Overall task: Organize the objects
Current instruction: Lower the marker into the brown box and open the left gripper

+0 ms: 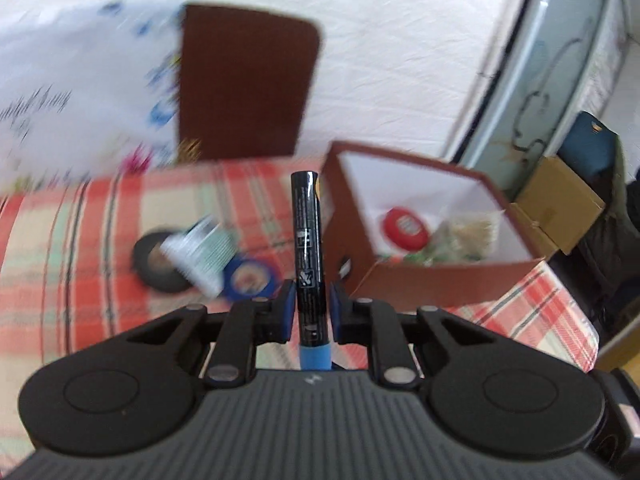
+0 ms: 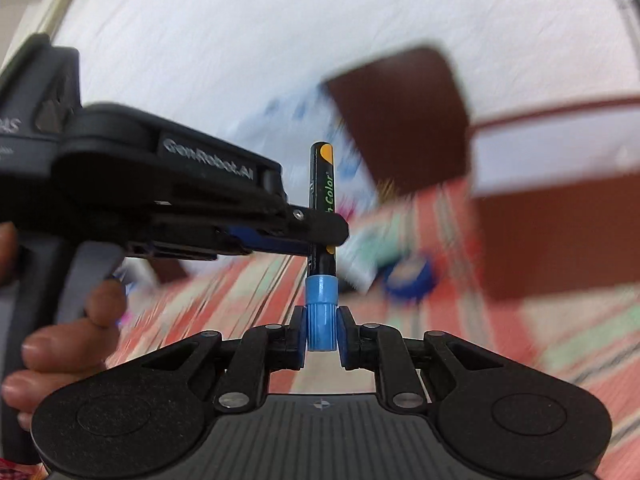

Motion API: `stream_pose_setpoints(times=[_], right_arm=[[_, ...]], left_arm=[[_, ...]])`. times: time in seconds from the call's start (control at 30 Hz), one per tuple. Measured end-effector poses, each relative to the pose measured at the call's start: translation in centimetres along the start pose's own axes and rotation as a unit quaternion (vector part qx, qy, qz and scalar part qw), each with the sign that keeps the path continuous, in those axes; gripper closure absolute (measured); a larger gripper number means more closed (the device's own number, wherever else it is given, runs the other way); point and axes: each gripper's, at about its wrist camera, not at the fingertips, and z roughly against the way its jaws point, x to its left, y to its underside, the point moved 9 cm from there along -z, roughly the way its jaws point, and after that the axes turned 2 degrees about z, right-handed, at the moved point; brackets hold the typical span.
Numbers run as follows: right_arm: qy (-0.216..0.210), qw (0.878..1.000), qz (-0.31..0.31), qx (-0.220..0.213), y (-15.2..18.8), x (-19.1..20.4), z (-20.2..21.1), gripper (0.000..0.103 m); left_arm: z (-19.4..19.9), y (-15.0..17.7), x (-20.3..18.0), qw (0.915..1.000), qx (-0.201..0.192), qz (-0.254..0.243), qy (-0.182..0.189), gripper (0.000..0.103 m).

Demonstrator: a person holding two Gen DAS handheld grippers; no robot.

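A black marker (image 1: 307,240) with a blue cap (image 1: 316,356) stands between my left gripper's (image 1: 310,308) blue pads, which are shut on its barrel. In the right wrist view my right gripper (image 2: 321,332) is shut on the marker's blue cap (image 2: 321,312). The left gripper (image 2: 312,232) comes in from the left and clamps the black barrel (image 2: 321,184) above the cap. Both hold the marker above the plaid cloth. An open brown box (image 1: 420,220) stands to the right with a red round item (image 1: 405,229) and a clear bag (image 1: 464,236) inside.
On the plaid cloth (image 1: 100,232) lie a black tape roll (image 1: 156,260), a blue tape roll (image 1: 252,276) and a white-green packet (image 1: 200,256). A brown lid (image 1: 244,84) and a printed white bag (image 1: 80,92) lean on the white wall. A cardboard box (image 1: 560,208) sits far right.
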Motion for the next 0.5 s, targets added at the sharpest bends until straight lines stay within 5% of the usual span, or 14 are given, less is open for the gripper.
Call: stream_pose_setpoints(times=[0.3, 0.5], right_arm=[[0.088, 0.990, -0.021, -0.107, -7.4, -8.0, 2.8, 0.088], [0.163, 0.982, -0.038, -0.089, -8.0, -13.0, 0.7, 0.072]], left_arm=[[-5.6, -4.2, -9.3, 0.9953, -0.016, -0.085, 0.043, 0.083], [-9.2, -3.9, -9.3, 0.9954, -0.005, -0.095, -0.010, 0.077]])
